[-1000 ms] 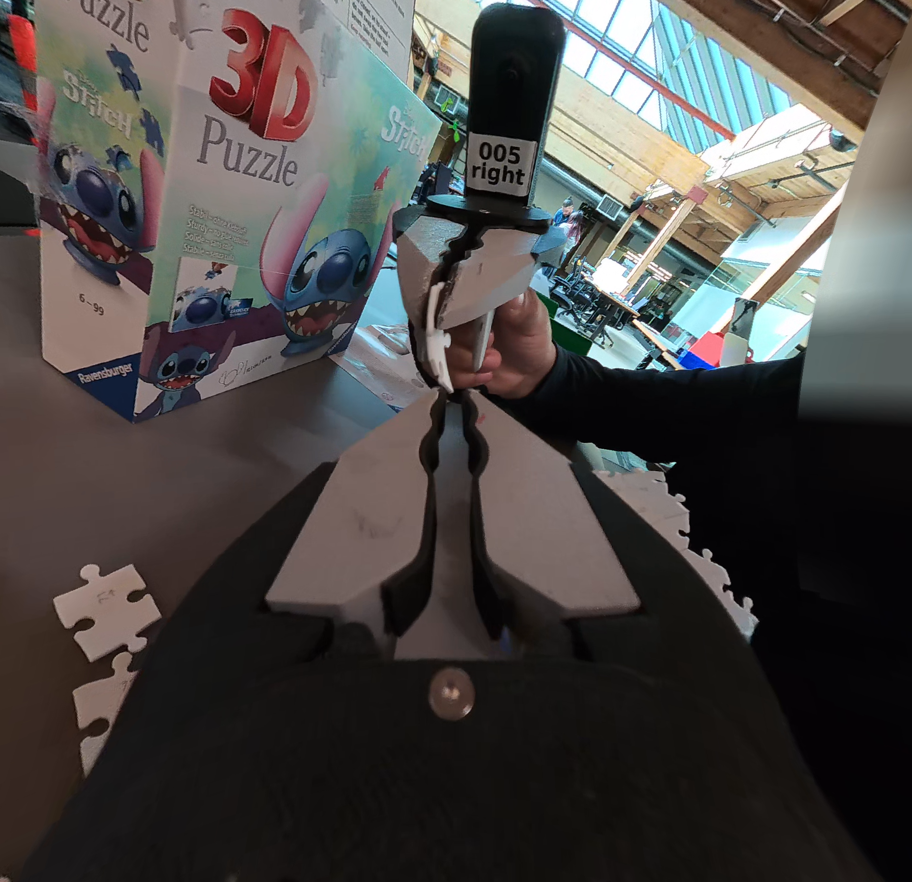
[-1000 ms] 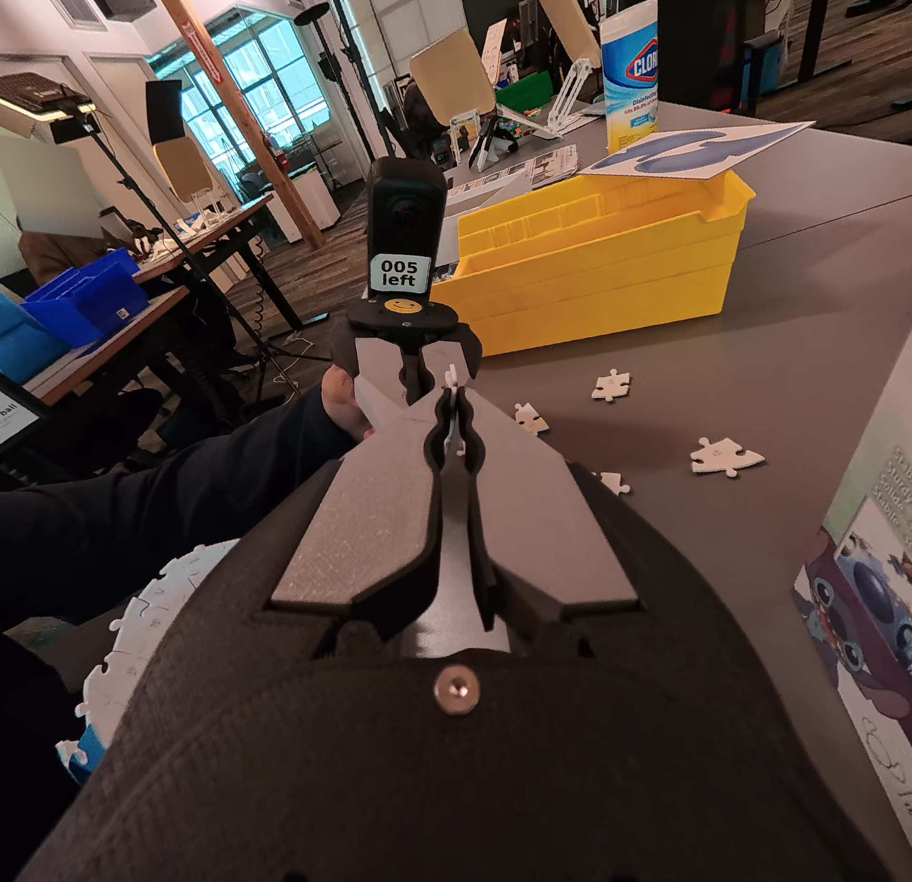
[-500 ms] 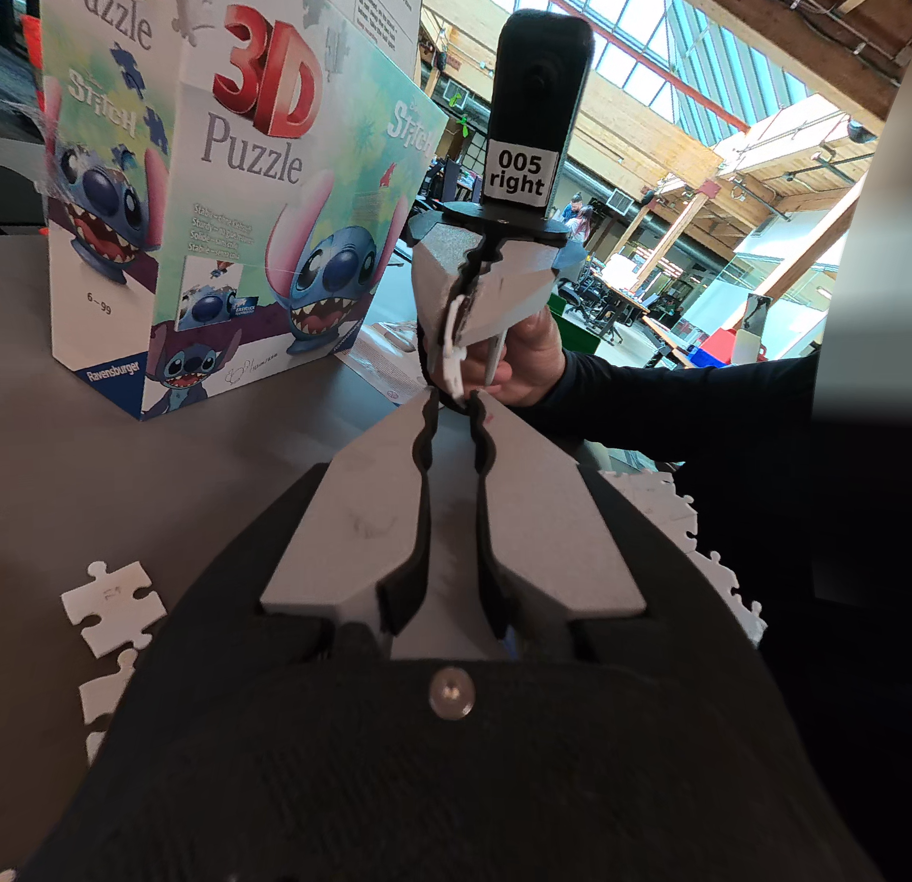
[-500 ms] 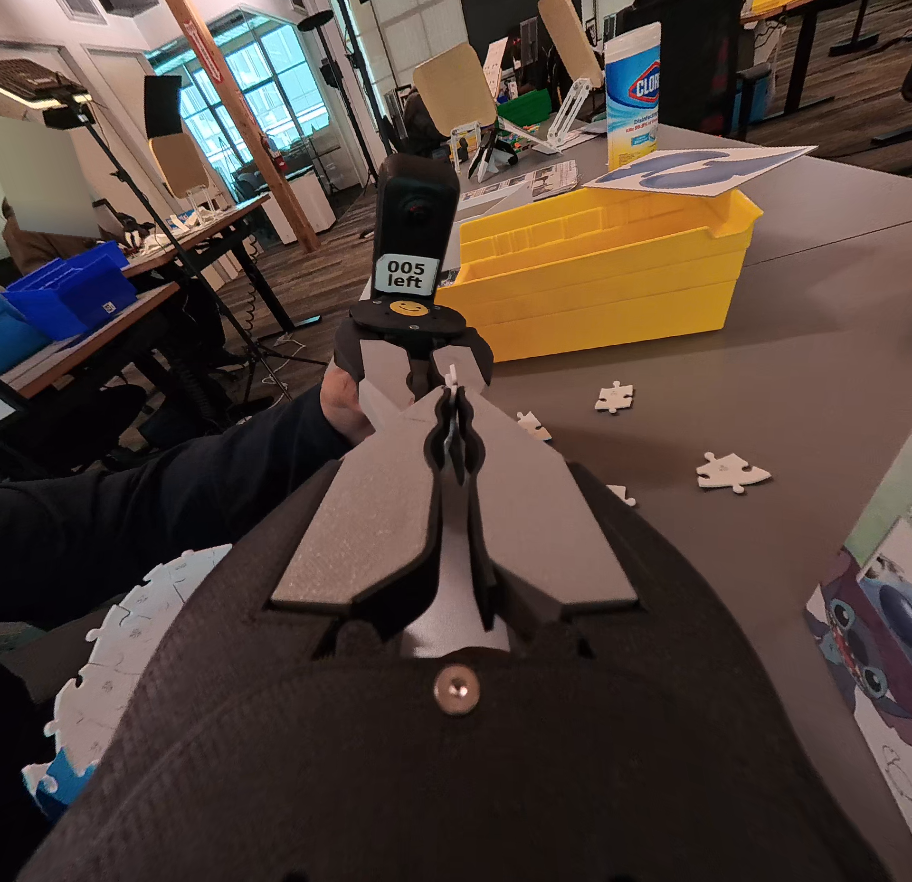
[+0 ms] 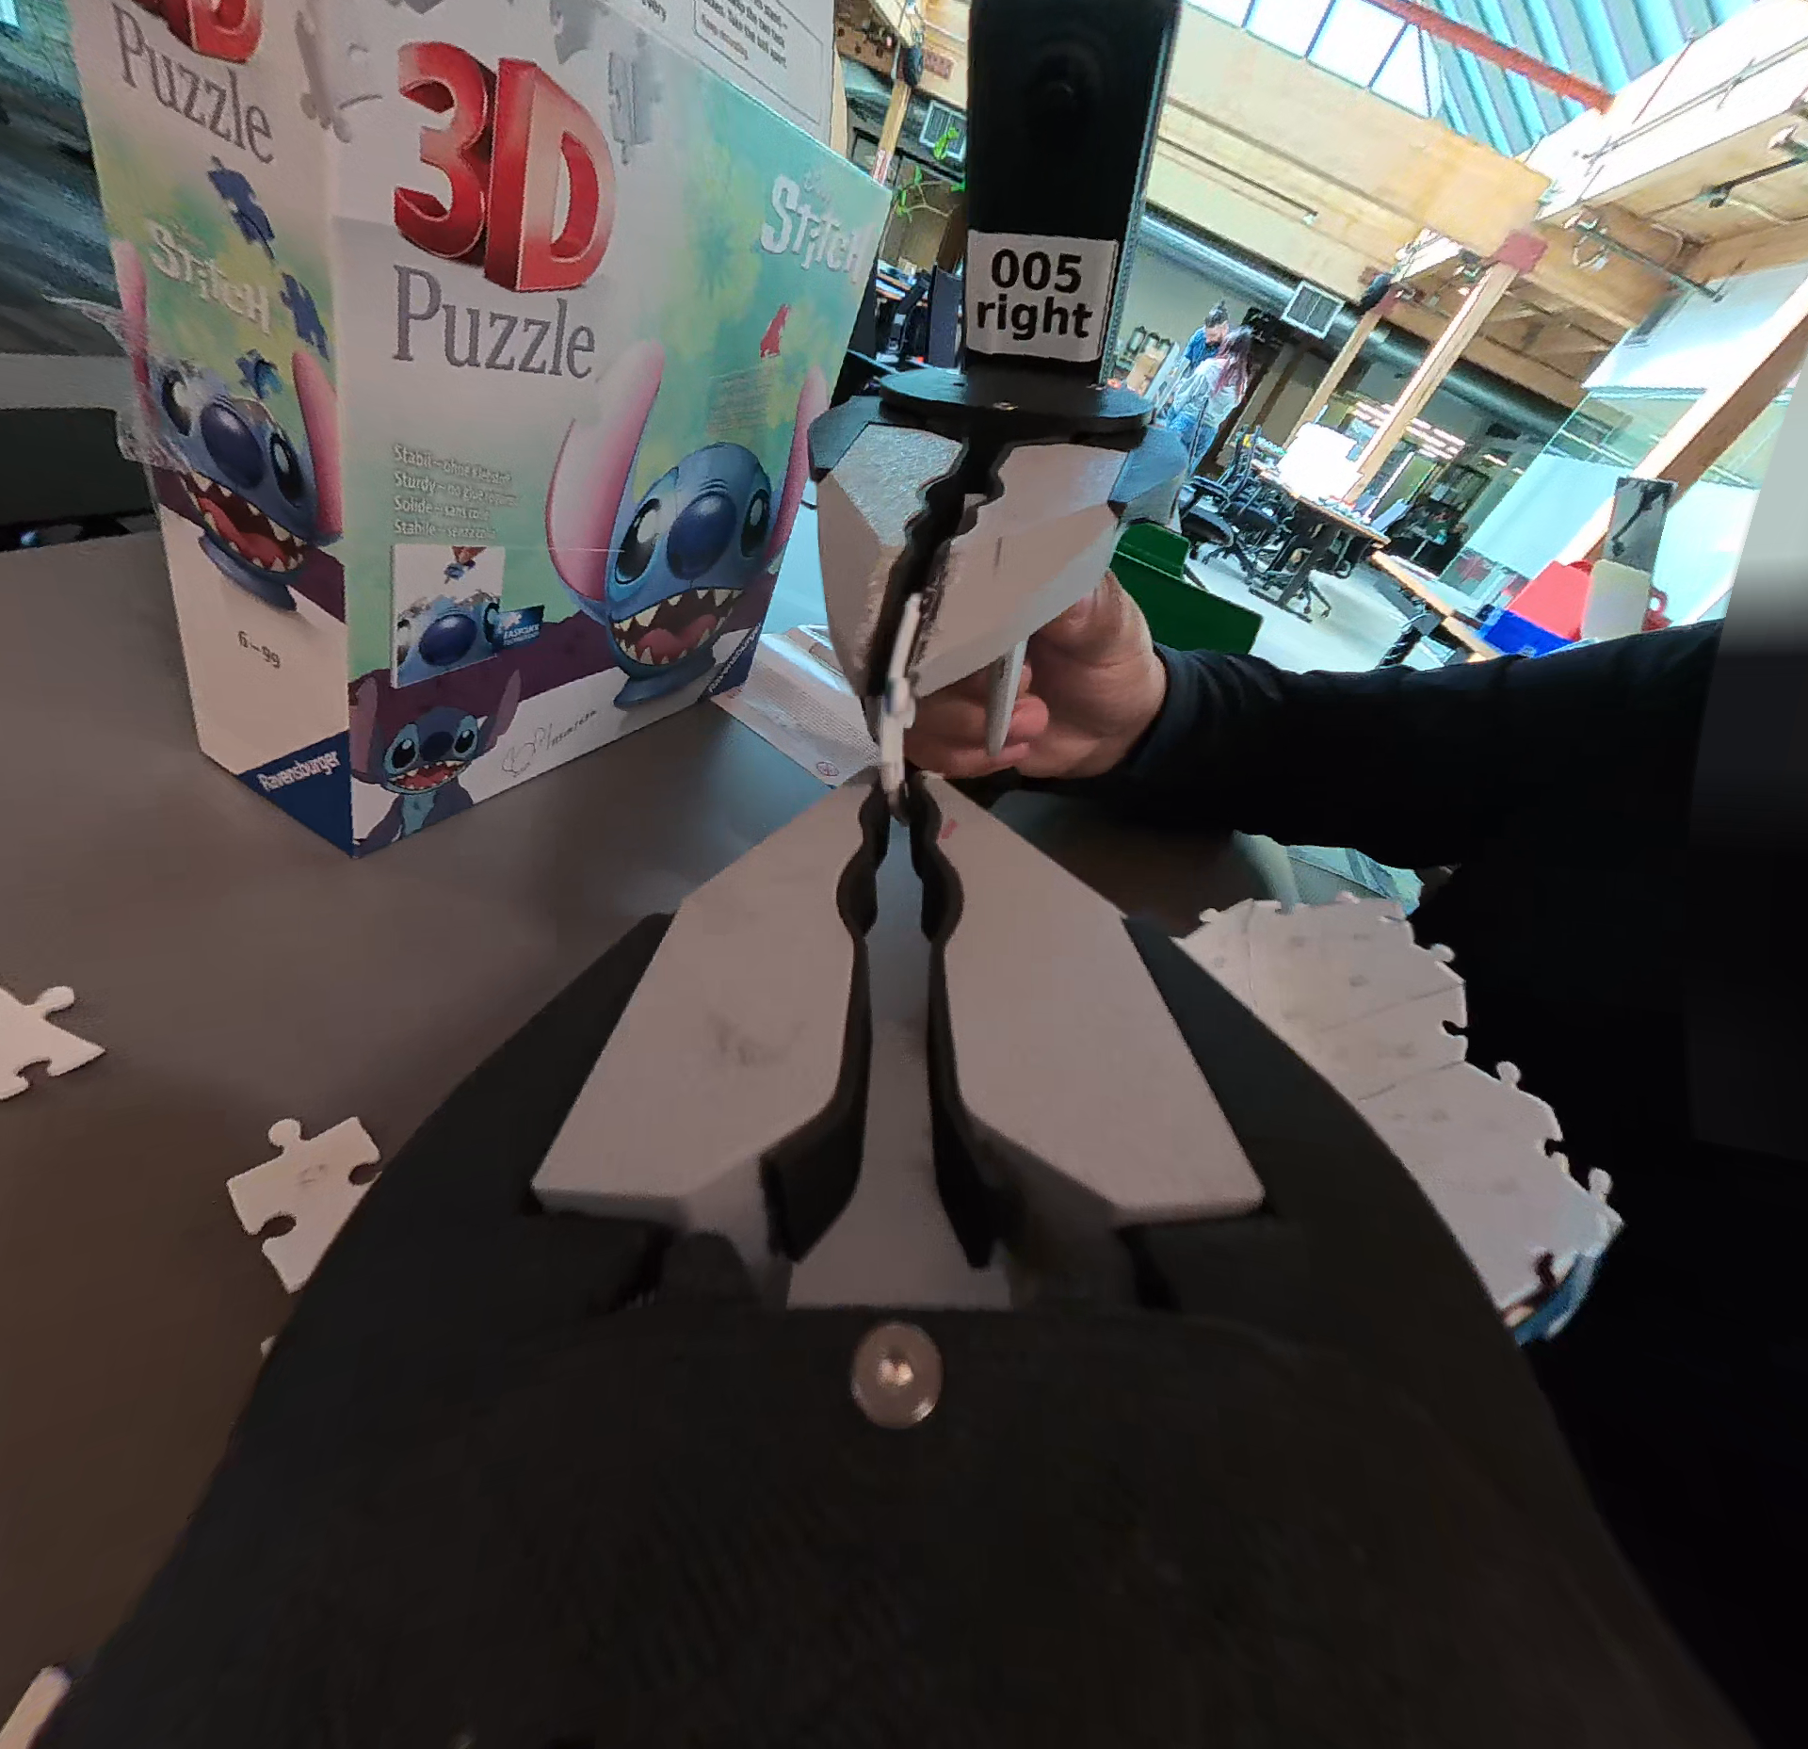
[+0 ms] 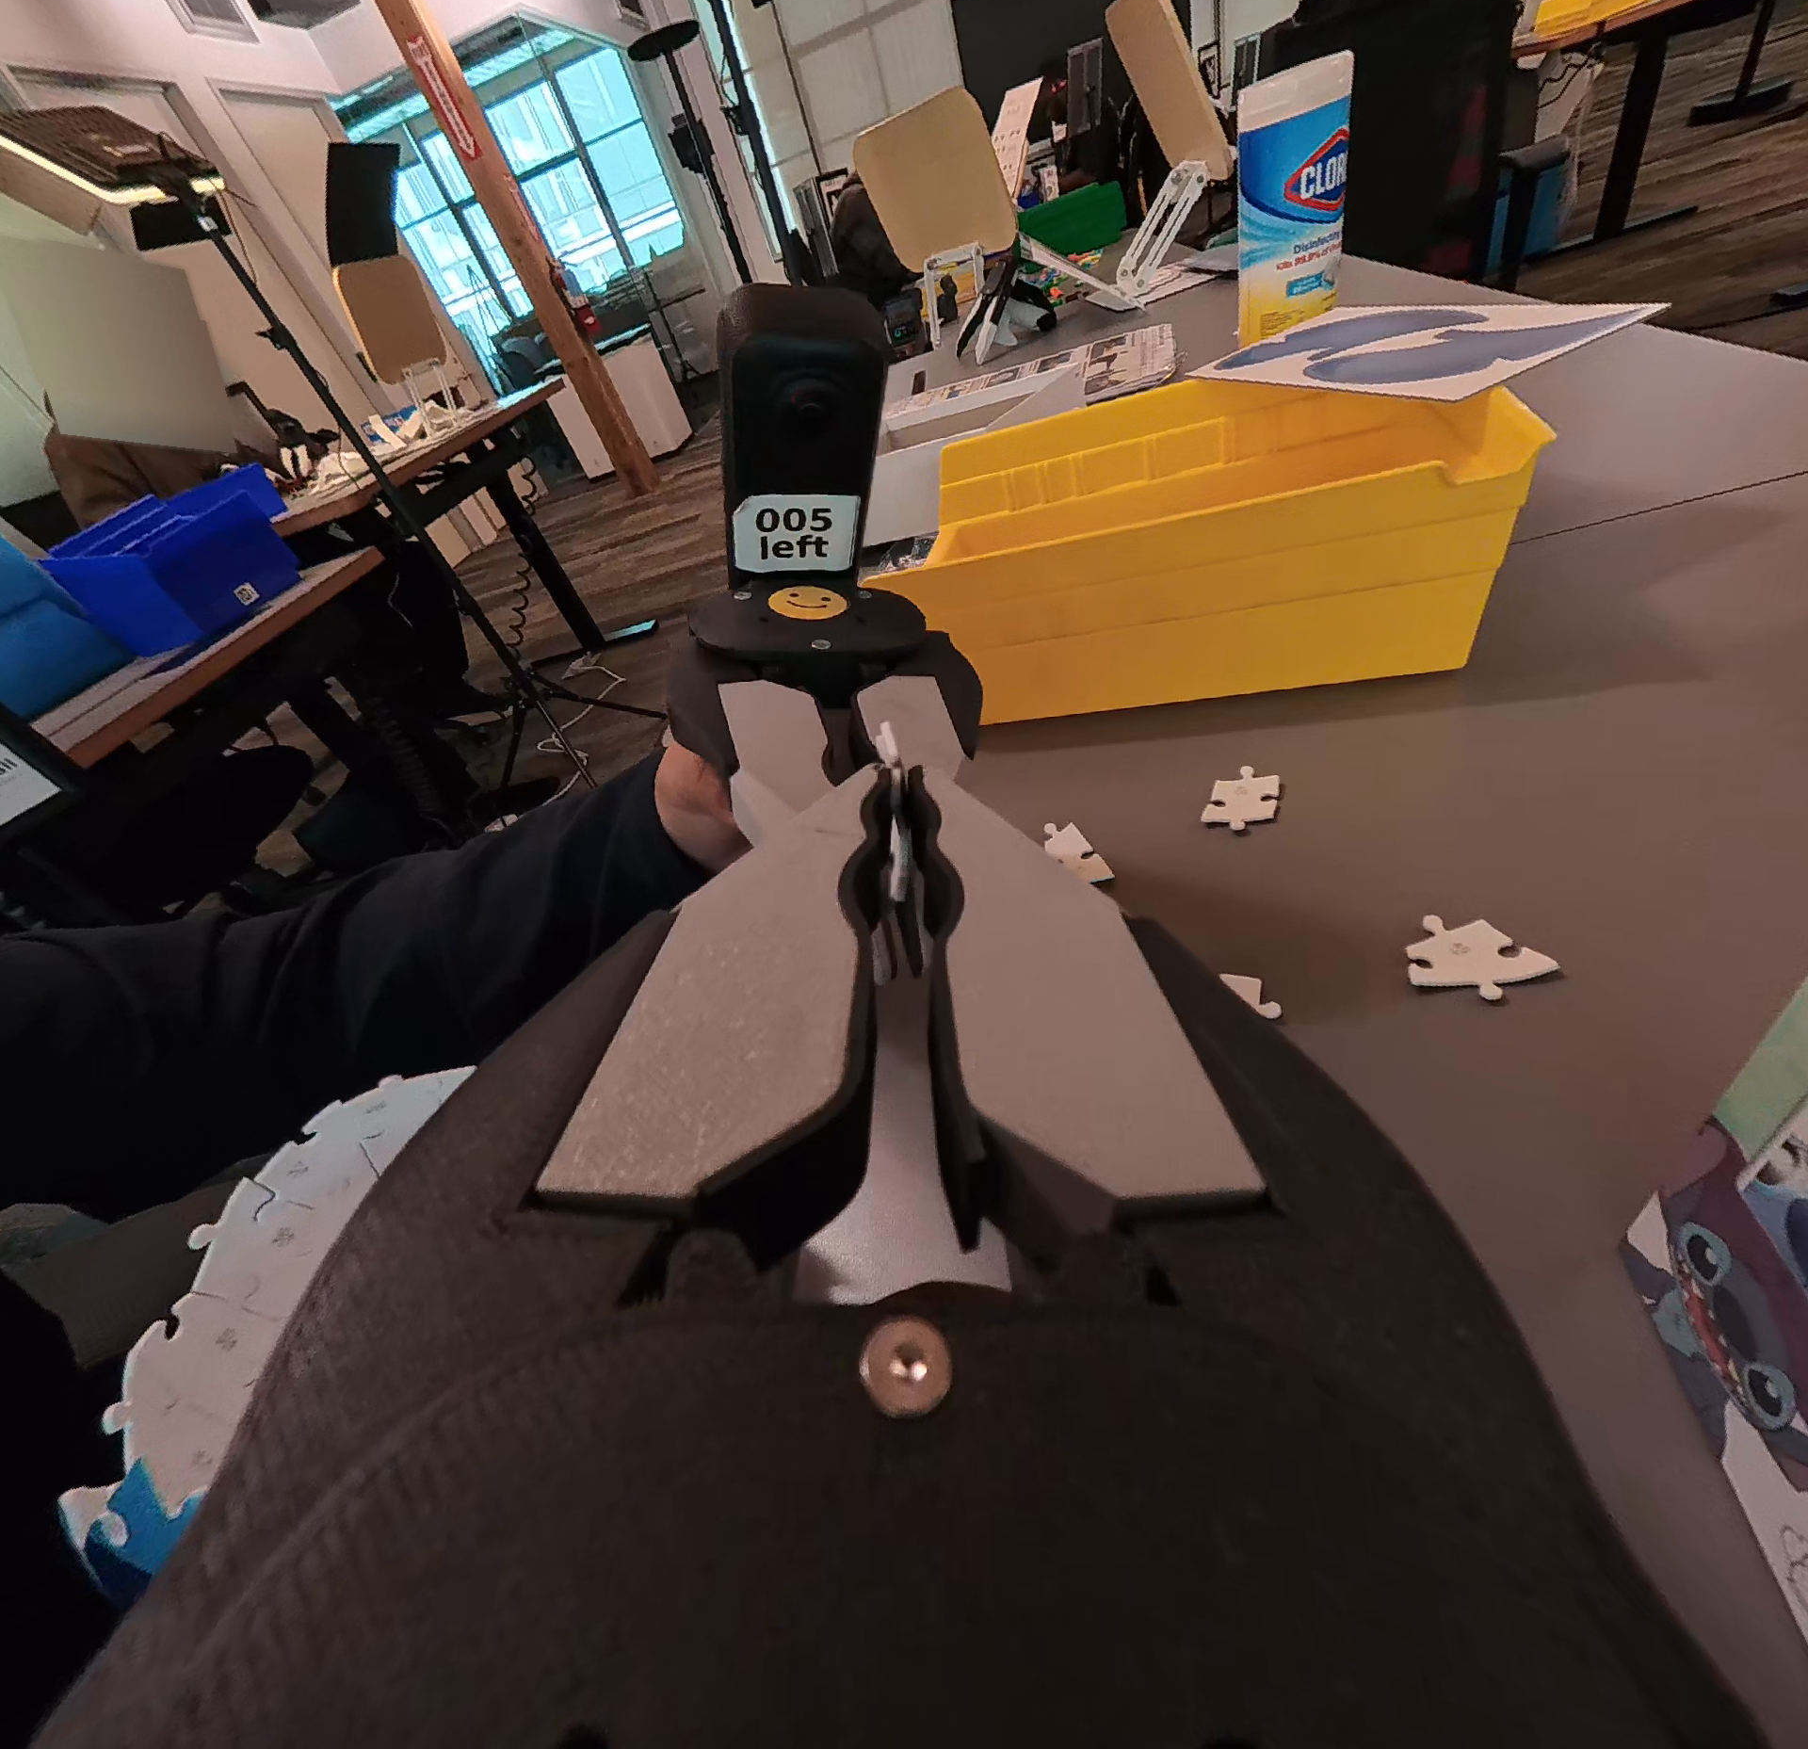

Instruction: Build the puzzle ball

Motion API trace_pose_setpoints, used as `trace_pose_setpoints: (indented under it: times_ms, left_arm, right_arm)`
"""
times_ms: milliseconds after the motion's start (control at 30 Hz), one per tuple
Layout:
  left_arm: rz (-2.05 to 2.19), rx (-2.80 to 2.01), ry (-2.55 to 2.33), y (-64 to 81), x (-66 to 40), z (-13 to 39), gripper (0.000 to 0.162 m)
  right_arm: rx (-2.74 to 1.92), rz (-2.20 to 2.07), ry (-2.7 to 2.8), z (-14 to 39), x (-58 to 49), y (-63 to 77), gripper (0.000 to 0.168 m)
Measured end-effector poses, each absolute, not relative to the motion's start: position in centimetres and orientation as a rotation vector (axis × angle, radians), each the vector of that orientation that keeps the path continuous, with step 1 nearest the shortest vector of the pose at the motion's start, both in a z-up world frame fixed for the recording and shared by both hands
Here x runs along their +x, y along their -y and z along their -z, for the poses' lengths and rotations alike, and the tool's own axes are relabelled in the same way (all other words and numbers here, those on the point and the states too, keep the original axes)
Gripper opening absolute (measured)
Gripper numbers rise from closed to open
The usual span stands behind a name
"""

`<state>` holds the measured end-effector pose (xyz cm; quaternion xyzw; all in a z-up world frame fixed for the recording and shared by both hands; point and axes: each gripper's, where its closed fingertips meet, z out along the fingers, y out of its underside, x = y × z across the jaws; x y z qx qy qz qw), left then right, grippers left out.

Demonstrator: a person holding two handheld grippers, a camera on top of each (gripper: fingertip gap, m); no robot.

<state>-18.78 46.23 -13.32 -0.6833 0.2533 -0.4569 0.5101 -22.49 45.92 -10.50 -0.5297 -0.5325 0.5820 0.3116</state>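
Observation:
My right gripper [image 6: 892, 784] is shut on a white puzzle piece [image 6: 892, 860], held edge-on between its pads. In the left wrist view the right gripper [image 5: 905, 699] points down at me and the puzzle piece [image 5: 894, 714] hangs out of its tips. My left gripper [image 5: 897, 807] faces it tip to tip, and its tips are closed on the piece's lower end. Both grippers are held above the grey table [image 6: 1468, 821]. A partly built white ball shell [image 5: 1370, 1046] lies below, and it also shows in the right wrist view [image 6: 254, 1242].
The puzzle box [image 5: 470, 381] stands behind on the table. A yellow bin [image 6: 1223, 577] with a printed sheet on top and a wipes canister [image 6: 1291, 195] stand farther off. Loose white pieces lie on the table [image 6: 1241, 799] [image 6: 1477, 958] [image 5: 303, 1183]. Only a small space, under 4 cm, lies between the two pairs of fingers. From the left gripper's tips to the partly built white ball shell [image 5: 1370, 1046] is close to 15 cm.
My left gripper's tips opened slightly half a second ago and have now narrowed onto the end of the piece. Both grippers have drifted a little while staying tip to tip.

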Motion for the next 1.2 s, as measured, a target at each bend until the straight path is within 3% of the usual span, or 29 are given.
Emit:
trace_pose_setpoints:
  times_ms: [833, 967, 1200]
  left_arm:
    - [1.087, -1.658, -0.570, -46.2, -20.7, 13.1, 0.000]
    - [1.089, -1.719, -0.611, -45.9, -20.1, 14.1, 0.000]
    - [1.099, -1.849, -0.754, -44.8, -18.4, 16.8, 0.000]
  right_arm:
    - [-1.442, -1.521, 1.607, 11.5, -20.8, -46.3, 0.001]
    - [-1.449, -1.534, 1.649, 11.6, -20.5, -46.0, 0.008]
    - [-1.587, -1.364, 1.943, 15.7, -18.9, -44.7, 0.003]
